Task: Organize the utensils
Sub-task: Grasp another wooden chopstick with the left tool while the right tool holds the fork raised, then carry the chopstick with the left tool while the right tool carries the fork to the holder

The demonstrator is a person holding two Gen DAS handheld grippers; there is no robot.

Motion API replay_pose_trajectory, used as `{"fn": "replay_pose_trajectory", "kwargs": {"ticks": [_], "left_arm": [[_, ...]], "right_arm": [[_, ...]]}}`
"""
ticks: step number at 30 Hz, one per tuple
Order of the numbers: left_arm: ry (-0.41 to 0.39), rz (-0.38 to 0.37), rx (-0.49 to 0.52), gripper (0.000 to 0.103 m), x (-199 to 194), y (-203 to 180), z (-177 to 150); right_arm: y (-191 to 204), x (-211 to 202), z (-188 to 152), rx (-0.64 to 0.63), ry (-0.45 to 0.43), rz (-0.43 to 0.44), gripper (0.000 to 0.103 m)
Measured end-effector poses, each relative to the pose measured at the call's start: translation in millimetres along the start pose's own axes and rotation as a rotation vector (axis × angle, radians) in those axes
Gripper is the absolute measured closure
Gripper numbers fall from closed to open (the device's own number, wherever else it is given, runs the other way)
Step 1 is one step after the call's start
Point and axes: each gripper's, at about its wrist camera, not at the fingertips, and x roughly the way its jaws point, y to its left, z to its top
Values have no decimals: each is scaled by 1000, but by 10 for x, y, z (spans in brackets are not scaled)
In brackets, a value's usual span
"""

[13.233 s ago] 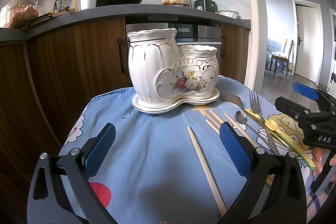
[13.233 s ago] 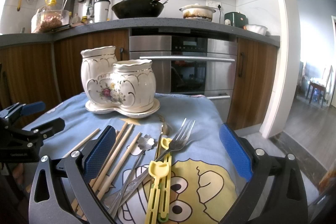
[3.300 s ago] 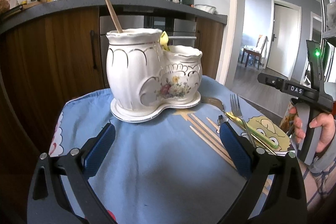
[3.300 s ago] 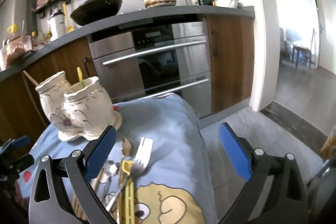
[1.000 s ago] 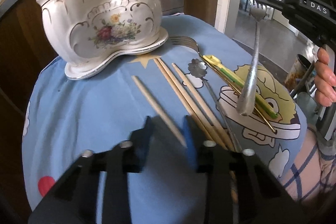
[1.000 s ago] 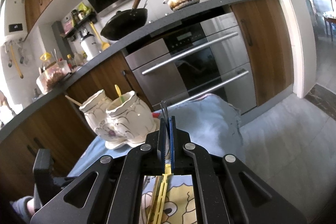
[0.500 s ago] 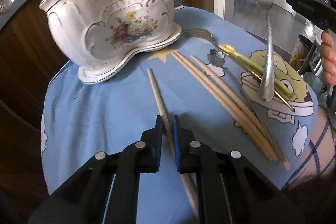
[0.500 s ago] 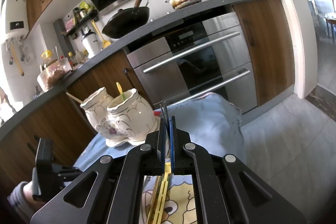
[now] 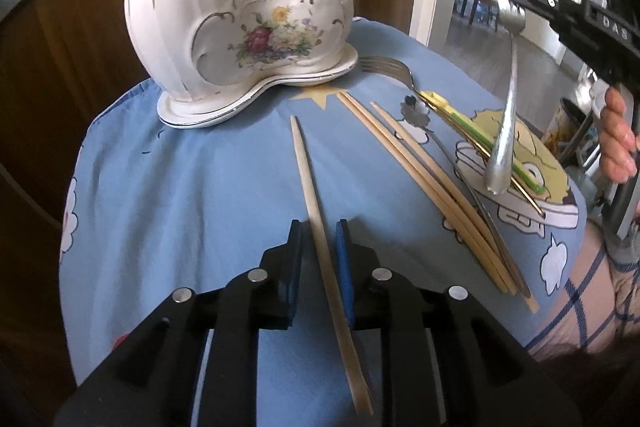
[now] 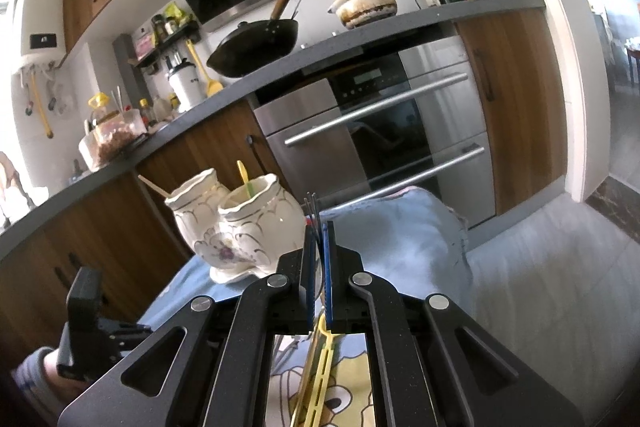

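Note:
A white flowered ceramic utensil holder (image 9: 240, 11) with two compartments stands at the back of the blue cloth; it also shows in the right wrist view (image 10: 236, 223). A chopstick and a yellow utensil stick out of it. My left gripper (image 9: 319, 239) is shut on a wooden chopstick (image 9: 316, 187) that points toward the holder. My right gripper (image 10: 319, 247) is shut on a metal fork (image 9: 506, 107), held tines up above the cloth, its tines (image 10: 312, 205) showing past the pads. Other chopsticks (image 9: 420, 163), a second fork (image 9: 386, 67), a flower-handled spoon (image 9: 418, 109) and a yellow utensil (image 9: 460, 119) lie on the cloth.
The blue cartoon cloth (image 9: 180, 187) covers a small round table. Wooden kitchen cabinets (image 10: 516, 107) and an oven (image 10: 380, 139) stand behind it. The floor (image 10: 540, 267) opens to the right.
My left gripper has closed on the single chopstick and come closer to the holder. My right gripper still holds the fork up, now a little nearer the holder.

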Motion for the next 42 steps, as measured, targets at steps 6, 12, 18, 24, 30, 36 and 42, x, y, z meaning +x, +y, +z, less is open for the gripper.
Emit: {"fn": "replay_pose_trajectory", "kwargs": {"ticks": [6, 12, 18, 24, 30, 36, 42], "left_arm": [[-42, -33, -38, 92, -30, 92, -52], [-84, -36, -29, 97, -68, 141, -73], [-162, -68, 12, 97, -290, 162, -42], [-311, -100, 42, 97, -641, 213, 108], [-467, -84, 64, 97, -901, 303, 369], [-565, -18, 15, 97, -1004, 583, 635], [-591, 43, -22, 97, -896, 885, 829]], "right_arm": [[64, -38, -17, -25, -23, 4, 99], [130, -39, -20, -42, -26, 1, 99], [250, -51, -3, -65, -30, -5, 99], [448, -111, 204, -87, -102, -10, 99], [673, 14, 516, -127, -157, -40, 99], [797, 207, 786, -132, -214, -43, 99], [768, 428, 990, -99, -262, -55, 99]]}}
